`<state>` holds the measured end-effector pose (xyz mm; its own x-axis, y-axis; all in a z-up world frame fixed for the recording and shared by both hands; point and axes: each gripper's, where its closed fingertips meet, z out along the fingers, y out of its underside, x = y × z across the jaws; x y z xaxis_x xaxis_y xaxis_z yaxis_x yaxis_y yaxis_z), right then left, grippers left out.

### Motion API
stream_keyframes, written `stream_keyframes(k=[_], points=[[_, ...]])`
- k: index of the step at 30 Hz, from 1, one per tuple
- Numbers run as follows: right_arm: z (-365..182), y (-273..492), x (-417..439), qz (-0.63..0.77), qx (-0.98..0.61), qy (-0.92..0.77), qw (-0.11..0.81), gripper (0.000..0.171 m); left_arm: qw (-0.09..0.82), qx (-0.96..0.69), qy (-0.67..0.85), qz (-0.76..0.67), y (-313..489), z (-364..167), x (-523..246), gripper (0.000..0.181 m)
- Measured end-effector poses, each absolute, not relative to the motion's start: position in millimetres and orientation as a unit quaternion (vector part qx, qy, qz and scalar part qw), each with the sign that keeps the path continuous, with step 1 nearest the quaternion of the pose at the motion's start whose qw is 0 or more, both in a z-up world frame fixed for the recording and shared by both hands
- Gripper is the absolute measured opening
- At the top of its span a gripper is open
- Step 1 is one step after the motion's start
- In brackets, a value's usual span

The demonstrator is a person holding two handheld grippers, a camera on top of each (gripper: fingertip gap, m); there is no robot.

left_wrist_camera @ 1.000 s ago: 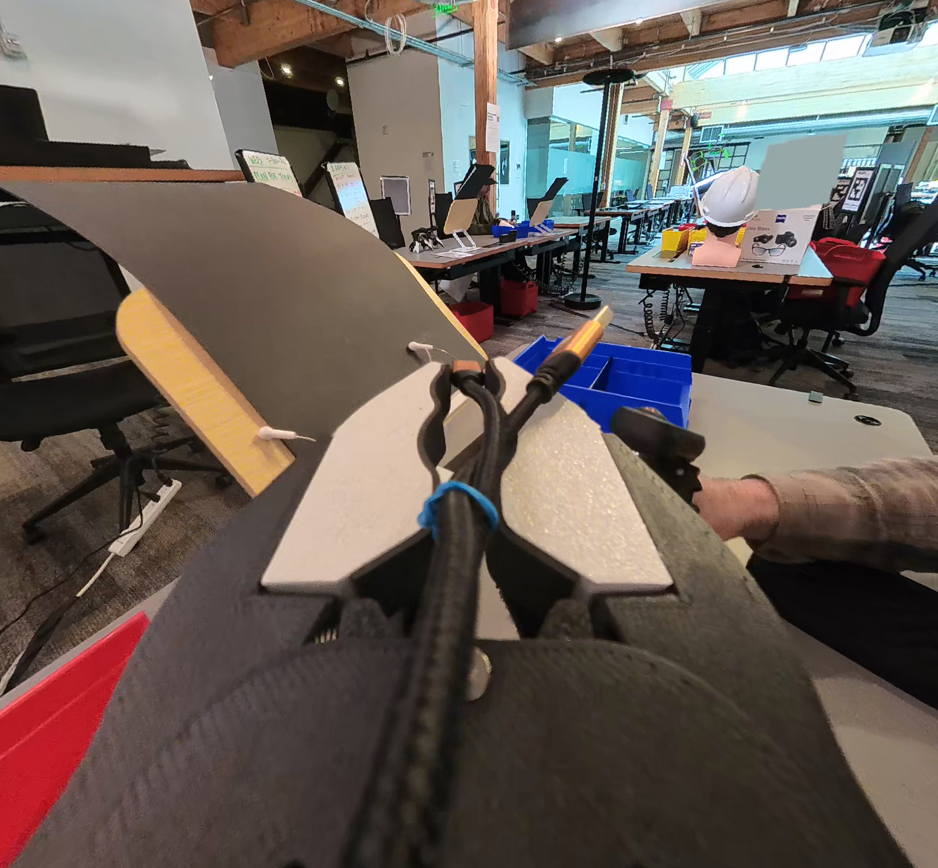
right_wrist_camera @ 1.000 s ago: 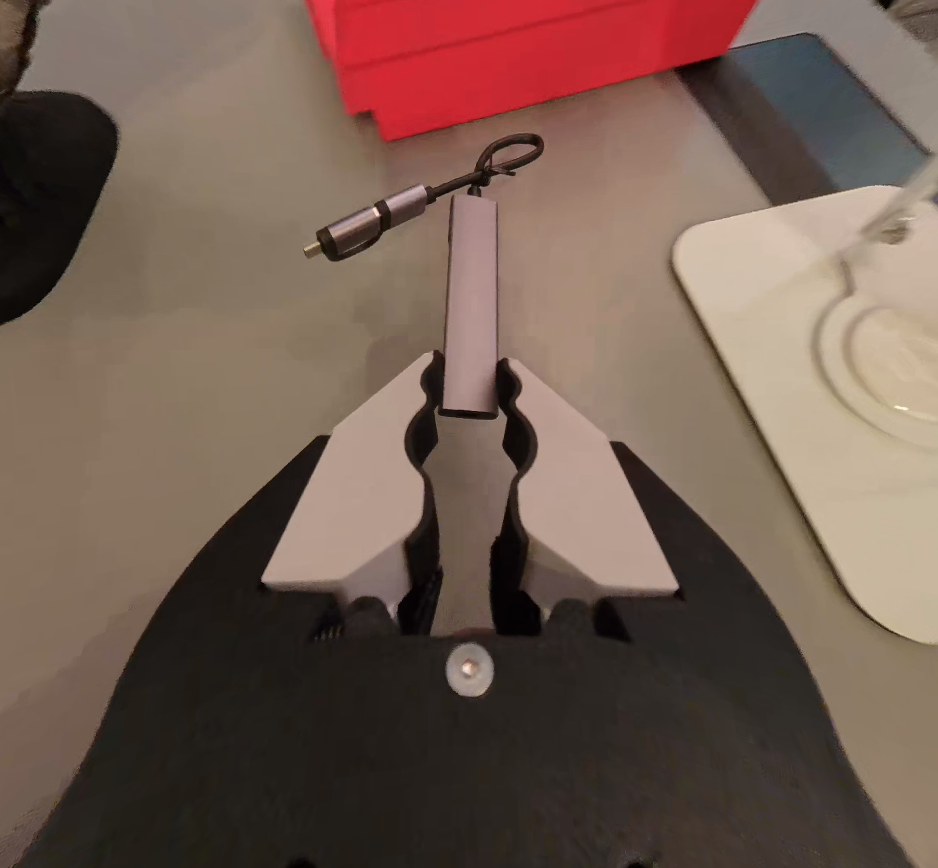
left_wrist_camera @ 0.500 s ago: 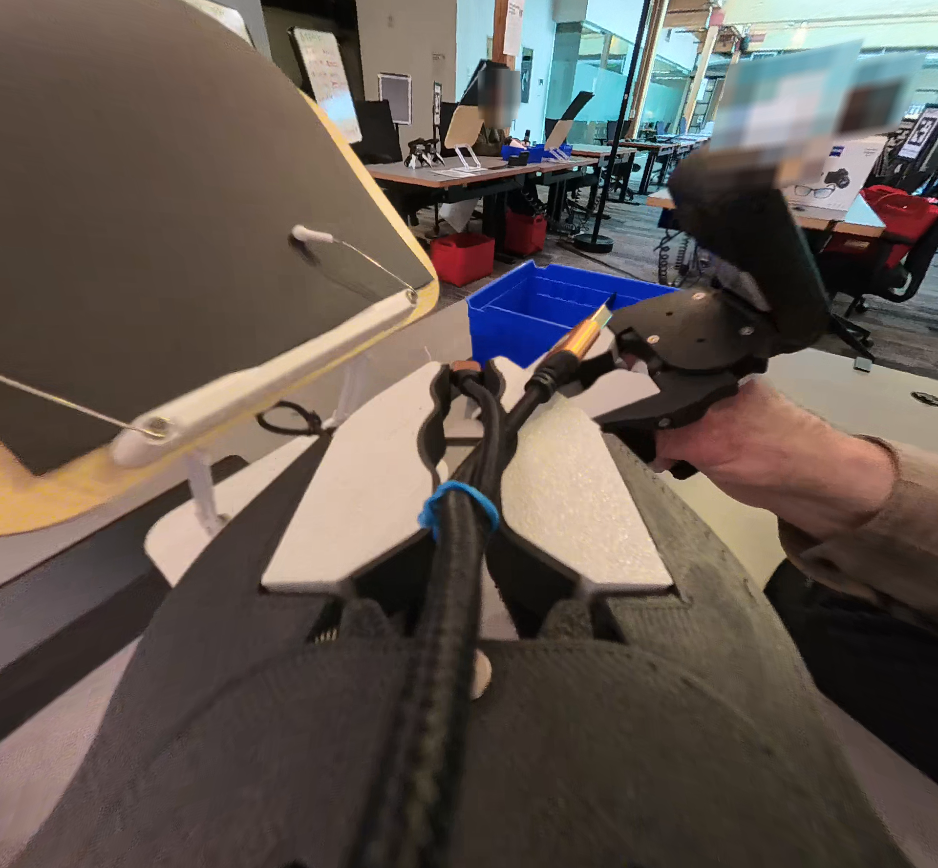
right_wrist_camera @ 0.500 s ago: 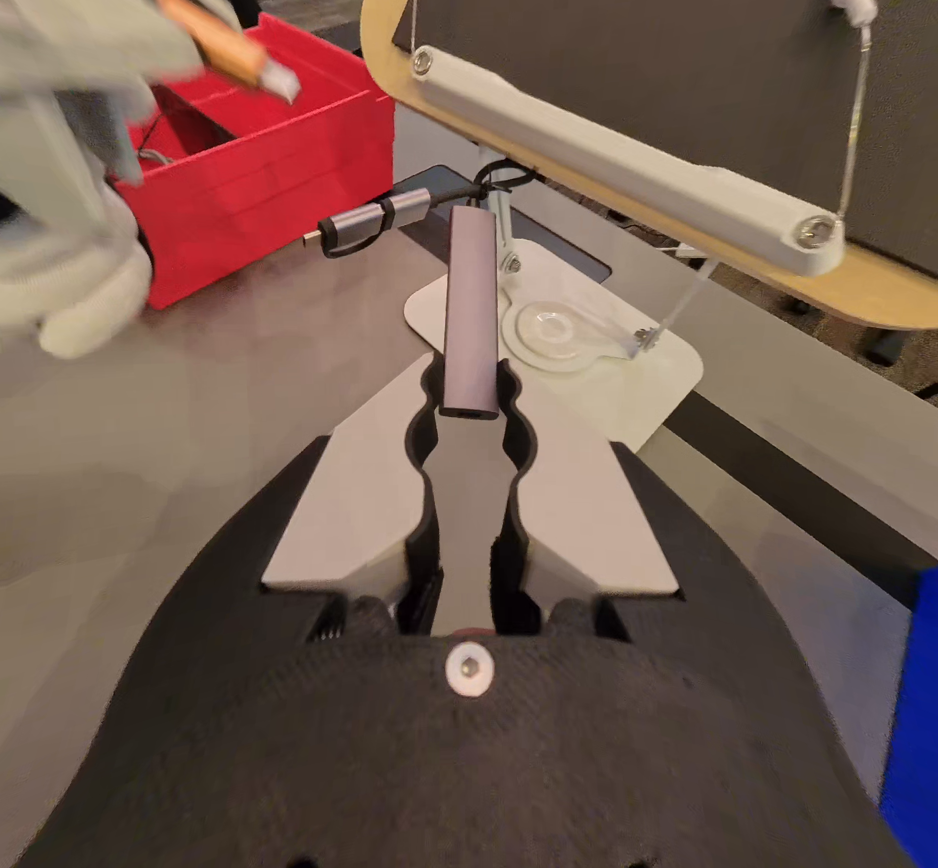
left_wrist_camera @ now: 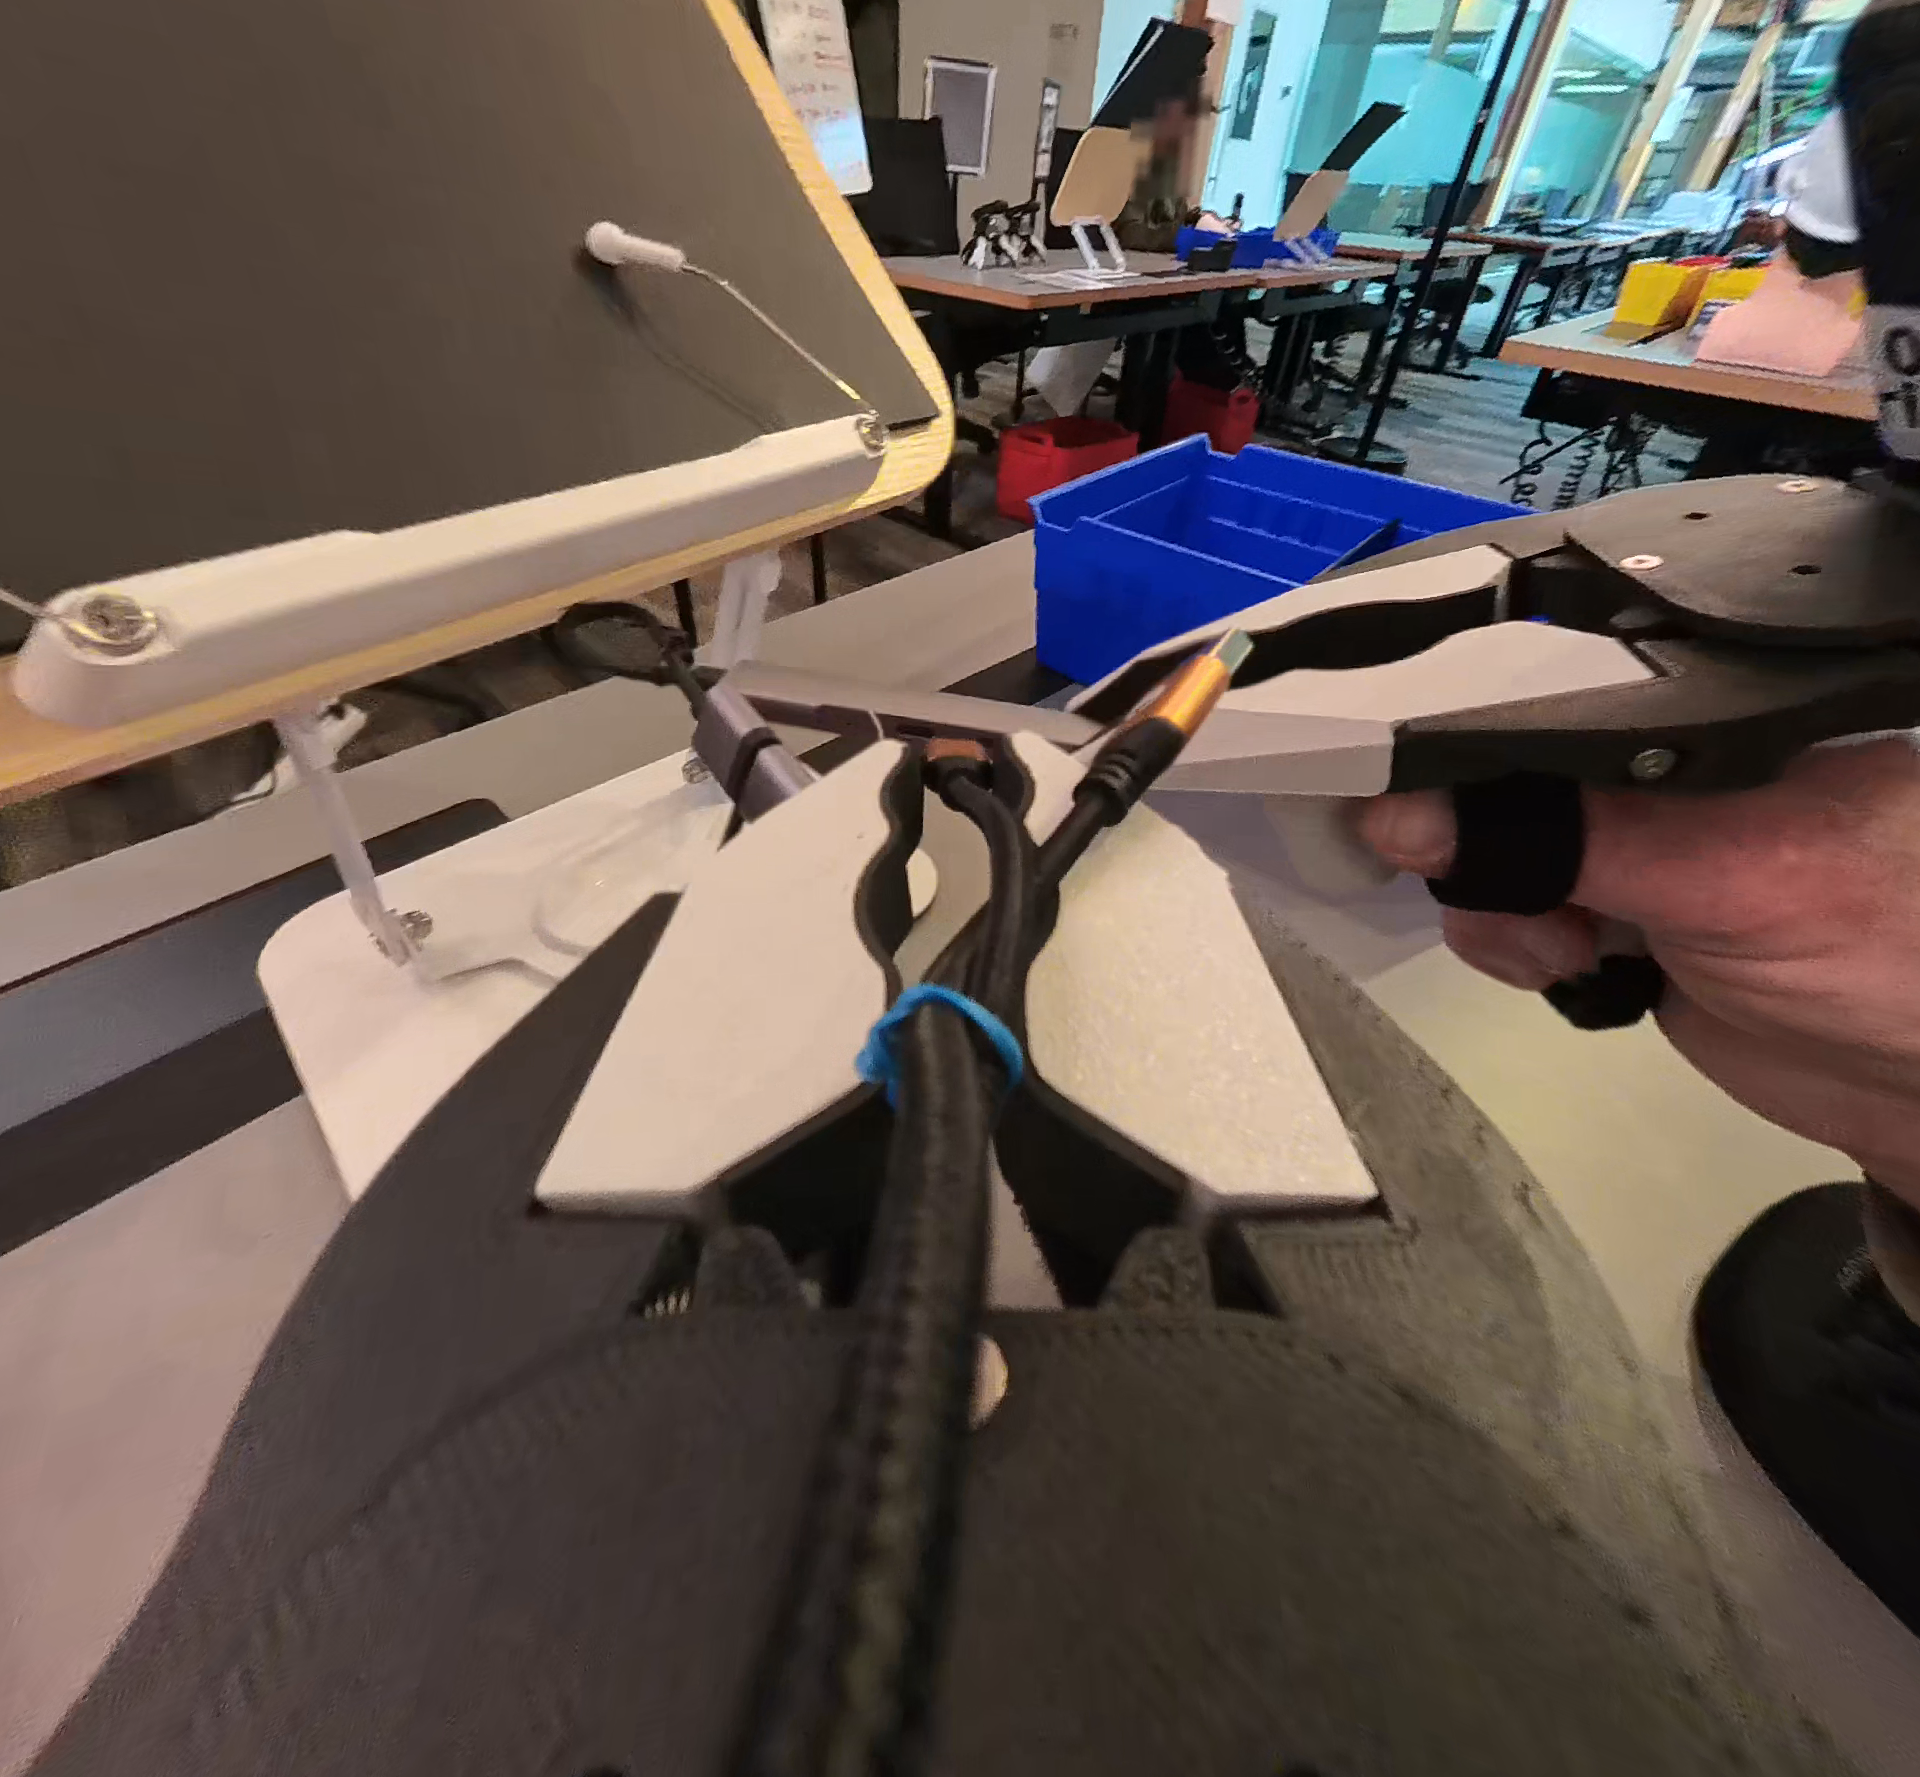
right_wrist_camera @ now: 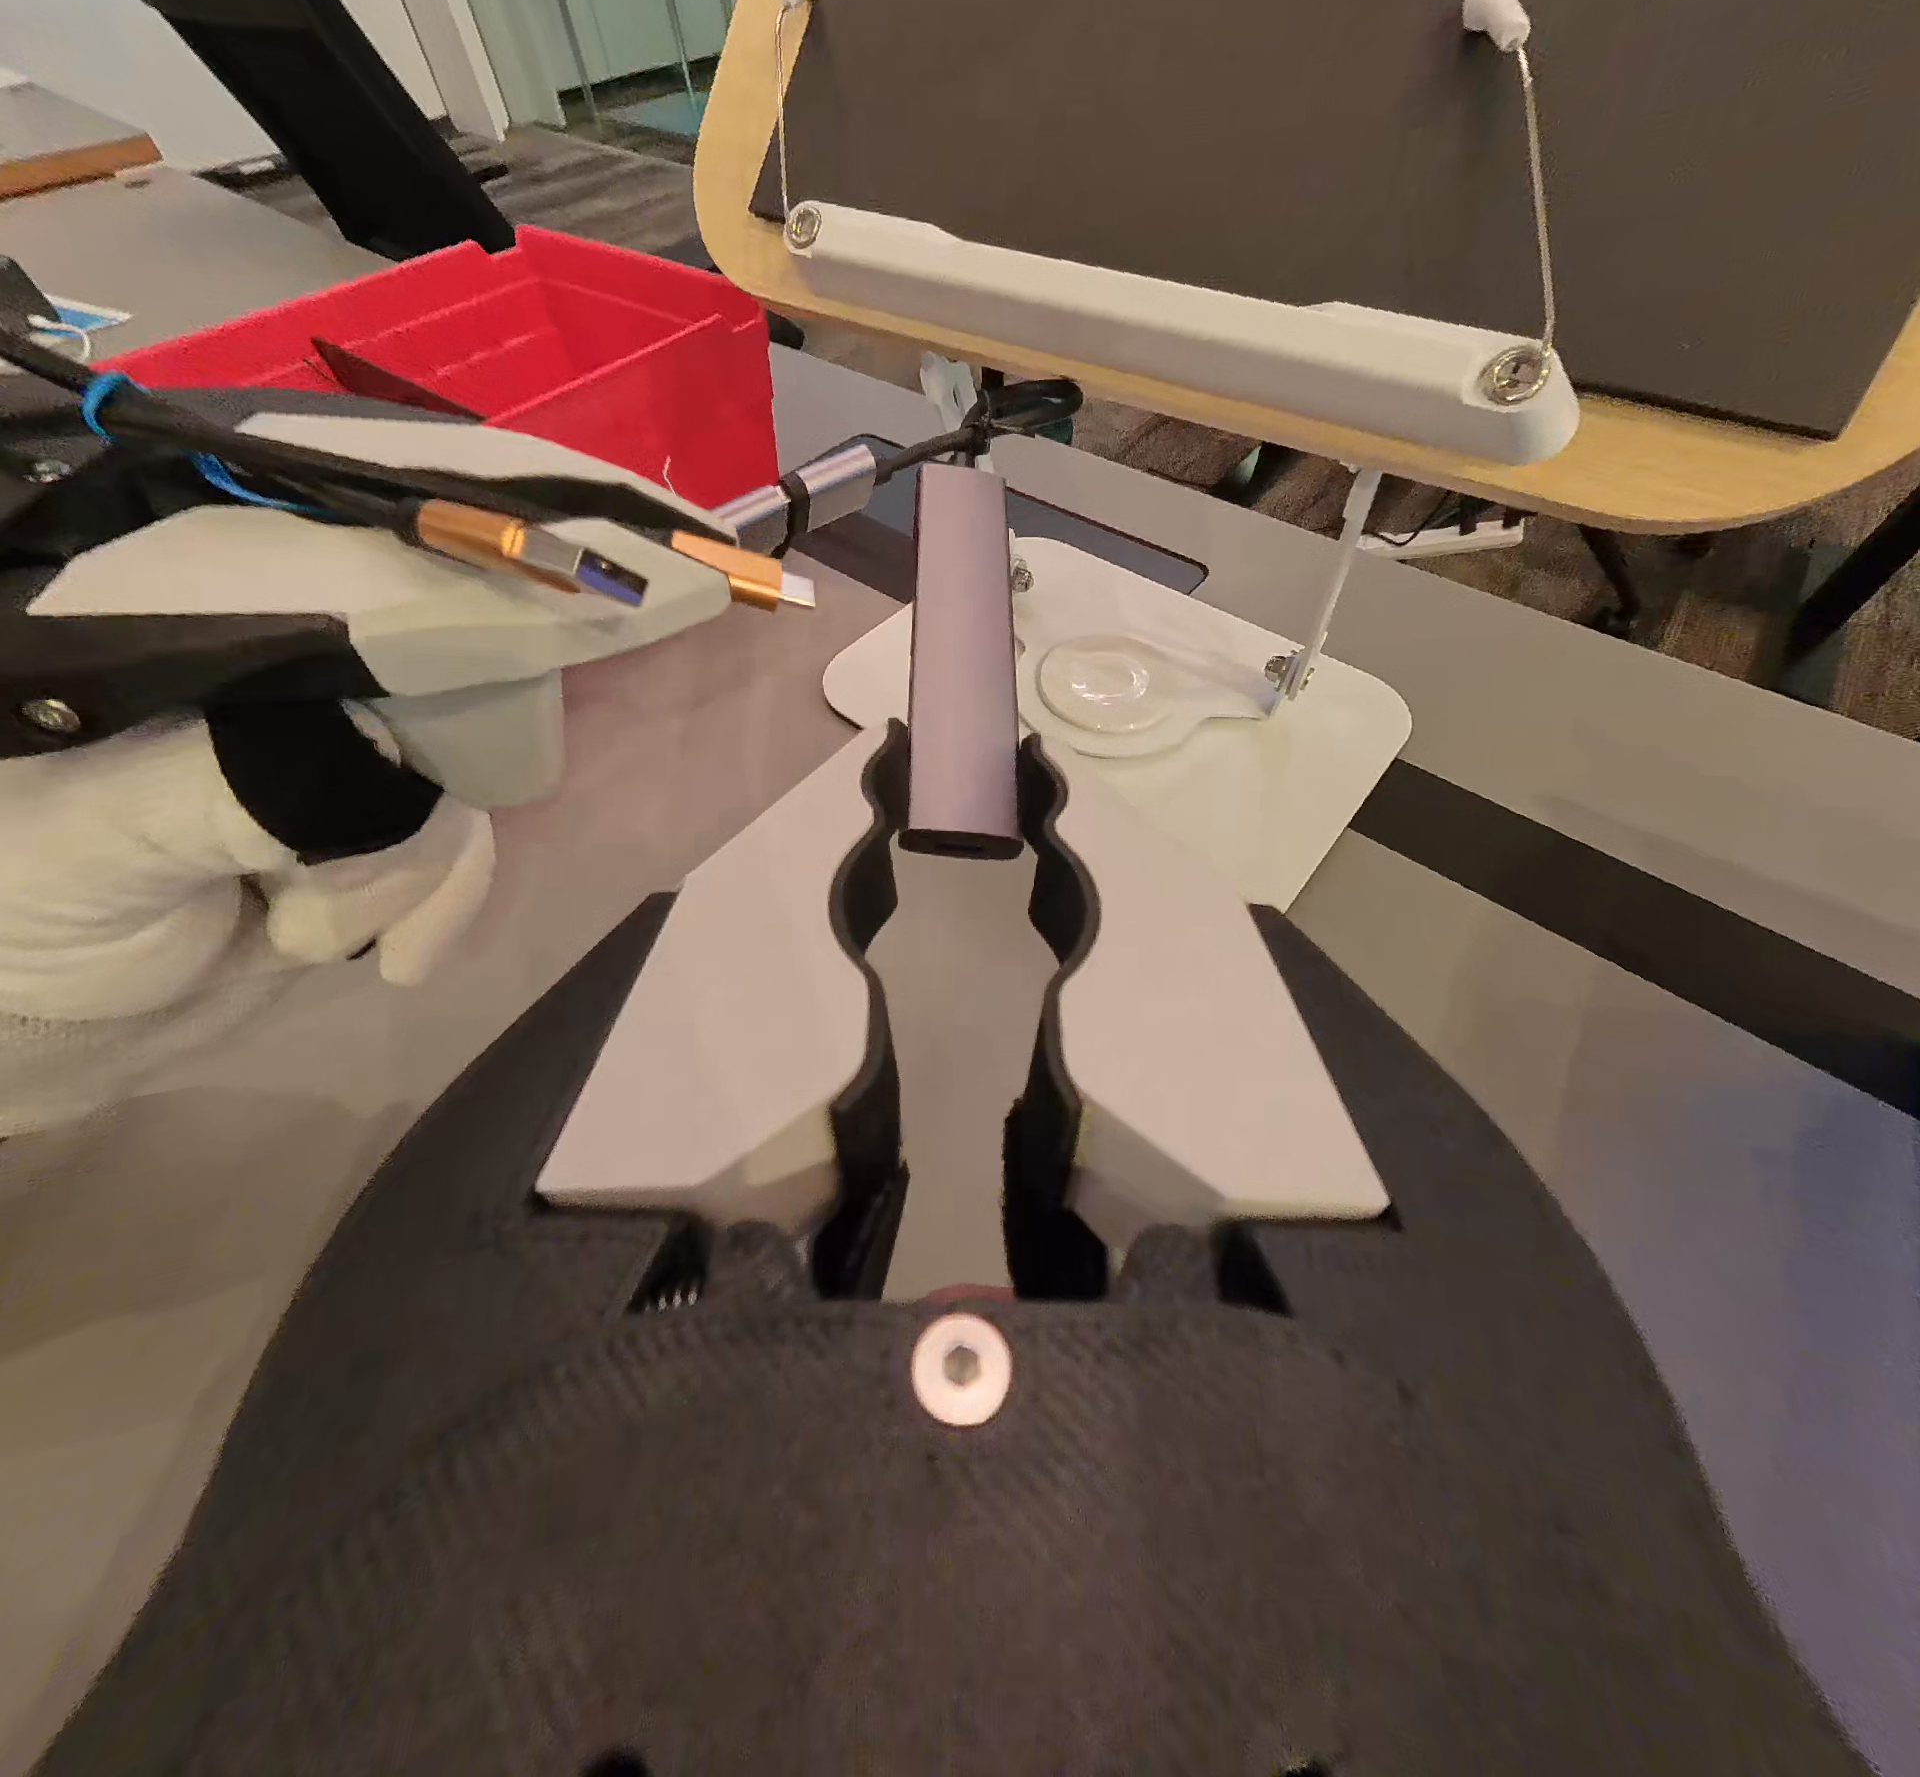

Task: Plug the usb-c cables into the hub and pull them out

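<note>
My left gripper is shut on a black braided cable bound with a blue band. Its orange USB-C plug sticks out between the fingertips, and a second orange plug juts to the right. My right gripper is shut on the near end of a slim grey hub, held in the air. In the right wrist view the left gripper comes in from the left. Its USB-C plug points at the hub's side, a short gap away. The hub and right gripper cross the left wrist view.
The hub's own short cable and adapter hang off its far end. A tilted dark board on a white stand base sits right behind. A red bin is at left and a blue bin at right on the grey table. Left tips to right tips: about 5 cm.
The two grippers have come together. The right gripper swung the hub up across the front of the left one, and the USB-C plug now sits close to the hub's side.
</note>
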<state>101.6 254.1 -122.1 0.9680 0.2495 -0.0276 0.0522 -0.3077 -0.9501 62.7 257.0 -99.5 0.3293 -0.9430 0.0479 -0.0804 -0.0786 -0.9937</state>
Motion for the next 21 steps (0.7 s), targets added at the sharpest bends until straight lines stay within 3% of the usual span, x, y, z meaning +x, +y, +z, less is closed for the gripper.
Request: stream_keyframes(k=[1, 21], points=[[-122.8, 253.3, 101.1, 0.087, -0.803, -0.092, 0.582, 0.018, 0.539, -0.612, 0.417, -0.401, 255.9, -100.1, 63.5, 0.013], [-112.6, 245.2, 87.0, 0.169, -0.775, -0.071, 0.605, 0.018, 0.567, -0.567, 0.449, -0.394, 243.8, -98.0, 68.1, 0.013]])
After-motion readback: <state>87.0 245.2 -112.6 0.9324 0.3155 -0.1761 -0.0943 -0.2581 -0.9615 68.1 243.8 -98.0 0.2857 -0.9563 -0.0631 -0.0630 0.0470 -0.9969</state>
